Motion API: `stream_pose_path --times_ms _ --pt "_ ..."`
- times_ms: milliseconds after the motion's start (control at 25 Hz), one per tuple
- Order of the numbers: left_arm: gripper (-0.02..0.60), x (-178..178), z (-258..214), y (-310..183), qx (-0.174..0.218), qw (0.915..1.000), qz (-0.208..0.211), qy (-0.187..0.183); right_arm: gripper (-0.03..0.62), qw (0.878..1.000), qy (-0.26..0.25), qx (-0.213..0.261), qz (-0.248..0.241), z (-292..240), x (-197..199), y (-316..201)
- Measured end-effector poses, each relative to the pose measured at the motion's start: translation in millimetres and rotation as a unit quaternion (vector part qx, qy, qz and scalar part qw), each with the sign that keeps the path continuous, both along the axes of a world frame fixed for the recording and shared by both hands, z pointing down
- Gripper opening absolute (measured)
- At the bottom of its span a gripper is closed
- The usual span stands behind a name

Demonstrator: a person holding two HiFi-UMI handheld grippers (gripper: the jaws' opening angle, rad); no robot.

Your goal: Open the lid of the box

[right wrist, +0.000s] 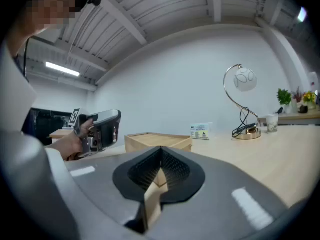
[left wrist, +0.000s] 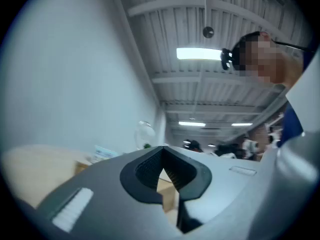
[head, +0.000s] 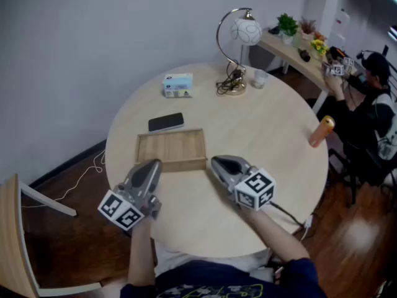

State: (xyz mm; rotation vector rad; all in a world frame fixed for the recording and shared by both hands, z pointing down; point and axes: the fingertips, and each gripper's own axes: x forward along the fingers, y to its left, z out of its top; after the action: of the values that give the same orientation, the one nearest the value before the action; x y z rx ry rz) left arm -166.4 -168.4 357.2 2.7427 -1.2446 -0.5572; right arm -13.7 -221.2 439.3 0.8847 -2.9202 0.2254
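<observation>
Head view: wooden box (head: 172, 149) on table (head: 260, 141)

— What's on the round table (head: 267, 141)?
— Wooden box (head: 172, 149) near the front, phone (head: 166, 122) just behind it. Carton (head: 177, 85), lamp (head: 233, 85) and cup (head: 259, 78) farther back, orange can (head: 322, 131) by the right edge.

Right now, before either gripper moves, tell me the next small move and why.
Probably open the jaws of the right gripper and ease them onto the near edge of the flat wooden box. Its lid lies closed, and both this gripper and the left gripper sit by that edge, jaws together, holding nothing.
</observation>
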Motion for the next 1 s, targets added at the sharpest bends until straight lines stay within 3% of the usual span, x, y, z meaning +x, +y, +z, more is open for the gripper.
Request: stream_pose_path --times_ms 80,120,160,200,240,320,440,560,640,680,760,1000 --pt "0.0 -71 2 -22 -0.043 0.9888 -0.142 -0.017 0.0 1.0 -0.019 -0.011 0.017 -8 7 -12" --pt "0.0 -96 8 -35 -0.072 0.9793 -0.185 -0.039 0.0 0.999 -0.025 -0.015 0.025 -12 10 -19" --pt "0.0 -110 18 -49 -0.108 0.9712 -0.2 -0.071 0.041 0.999 -0.028 -0.018 0.032 -16 12 -26" --pt "0.007 -113 30 -62 -0.146 0.9651 -0.19 -0.105 0.193 0.999 -0.03 -0.02 0.037 -20 13 -32" --pt "0.034 -111 42 -74 -0.183 0.9596 -0.167 -0.133 0.239 0.998 -0.033 -0.026 0.041 -23 14 -39" --pt "0.079 -104 63 -89 -0.247 0.9483 -0.125 -0.156 0.239 0.997 -0.045 -0.054 0.04 -24 13 -52" --pt "0.083 -101 78 -95 -0.307 0.9399 -0.081 -0.126 0.239 0.986 -0.082 -0.147 0.019 -17 -1 -64" --pt "0.078 -98 77 -98 -0.329 0.9371 -0.065 -0.097 0.244 0.961 -0.121 -0.247 0.018 -2 -14 -72" --pt "0.066 -98 78 -99 -0.343 0.932 -0.073 -0.091 0.244 0.952 -0.12 -0.282 0.018 9 -22 -75" --pt "0.063 -99 78 -99 -0.348 0.9298 -0.079 -0.091 0.235 0.95 -0.116 -0.289 0.014 11 -26 -76" --pt "0.057 -99 77 -100 -0.352 0.9275 -0.087 -0.091 0.155 0.947 -0.111 -0.3 0.015 13 -27 -77" --pt "0.049 -100 79 -101 -0.353 0.9256 -0.113 -0.076 0.129 0.937 -0.123 -0.325 0.033 15 17 -84"
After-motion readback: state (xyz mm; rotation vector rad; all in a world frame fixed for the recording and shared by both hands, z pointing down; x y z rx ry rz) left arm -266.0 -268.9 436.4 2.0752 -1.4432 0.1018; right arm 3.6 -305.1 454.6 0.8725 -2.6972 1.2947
